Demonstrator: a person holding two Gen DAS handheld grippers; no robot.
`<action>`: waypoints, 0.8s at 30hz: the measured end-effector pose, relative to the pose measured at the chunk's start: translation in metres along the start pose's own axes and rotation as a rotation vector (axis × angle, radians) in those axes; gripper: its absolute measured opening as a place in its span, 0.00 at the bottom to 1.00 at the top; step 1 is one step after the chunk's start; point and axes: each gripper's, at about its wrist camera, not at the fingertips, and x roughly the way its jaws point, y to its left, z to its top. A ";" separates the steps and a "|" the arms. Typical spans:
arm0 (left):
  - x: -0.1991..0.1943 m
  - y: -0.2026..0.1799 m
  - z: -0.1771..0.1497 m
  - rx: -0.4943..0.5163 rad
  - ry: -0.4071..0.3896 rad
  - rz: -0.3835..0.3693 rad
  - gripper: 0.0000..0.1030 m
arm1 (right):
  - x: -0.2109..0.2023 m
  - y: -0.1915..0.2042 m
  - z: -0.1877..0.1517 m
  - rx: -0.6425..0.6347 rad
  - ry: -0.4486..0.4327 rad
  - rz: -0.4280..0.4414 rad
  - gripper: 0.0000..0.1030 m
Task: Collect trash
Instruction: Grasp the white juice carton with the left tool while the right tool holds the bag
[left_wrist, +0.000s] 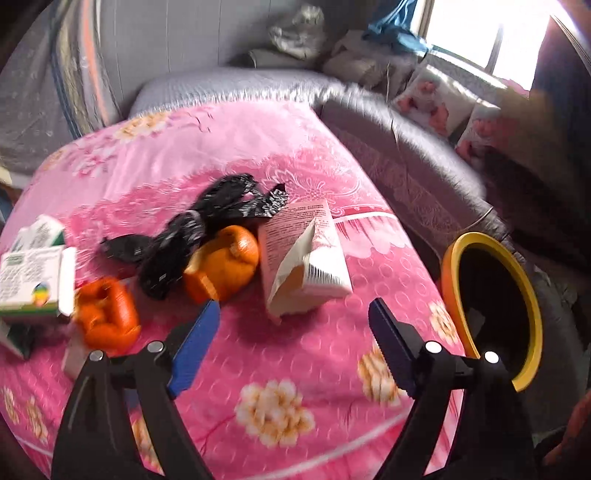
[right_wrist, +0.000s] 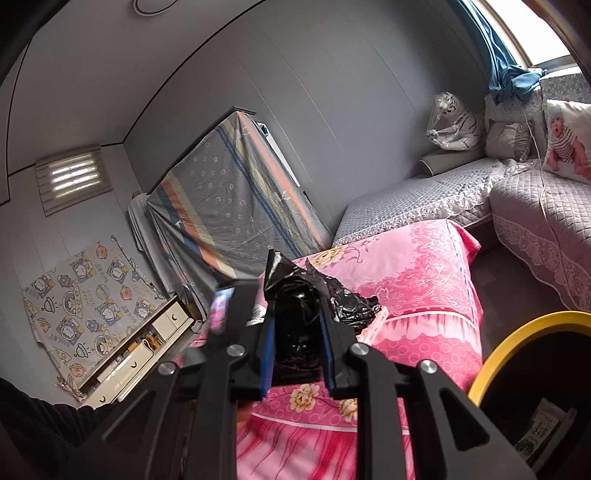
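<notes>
On the pink flowered cloth (left_wrist: 295, 369) lie a black plastic bag (left_wrist: 184, 236), two pieces of orange peel (left_wrist: 225, 266) (left_wrist: 107, 317), a torn pink-and-white packet (left_wrist: 306, 258) and a white-and-green carton (left_wrist: 33, 280). My left gripper (left_wrist: 295, 314) is open and empty just short of the packet. My right gripper (right_wrist: 297, 325) is shut on a crumpled black plastic bag (right_wrist: 295, 314) and holds it above the pink cloth (right_wrist: 424, 280). A yellow-rimmed black bin (left_wrist: 495, 306) stands at the right; it also shows in the right wrist view (right_wrist: 517, 339).
A grey quilted sofa (right_wrist: 424, 195) with cushions and a toy tiger (right_wrist: 454, 122) runs behind and to the right. A cloth-covered cabinet (right_wrist: 229, 199) and low white drawers (right_wrist: 136, 358) stand at the left. Some paper trash (right_wrist: 543, 428) lies inside the bin.
</notes>
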 end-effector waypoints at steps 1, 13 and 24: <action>0.013 0.000 0.010 -0.013 0.027 0.012 0.76 | 0.001 0.000 0.000 0.000 0.002 0.004 0.19; 0.071 -0.010 0.027 0.015 0.105 0.084 0.63 | -0.013 -0.012 0.001 0.025 -0.023 -0.015 0.19; 0.017 0.035 0.017 -0.065 -0.059 0.061 0.42 | -0.022 -0.008 -0.002 0.022 -0.031 -0.026 0.19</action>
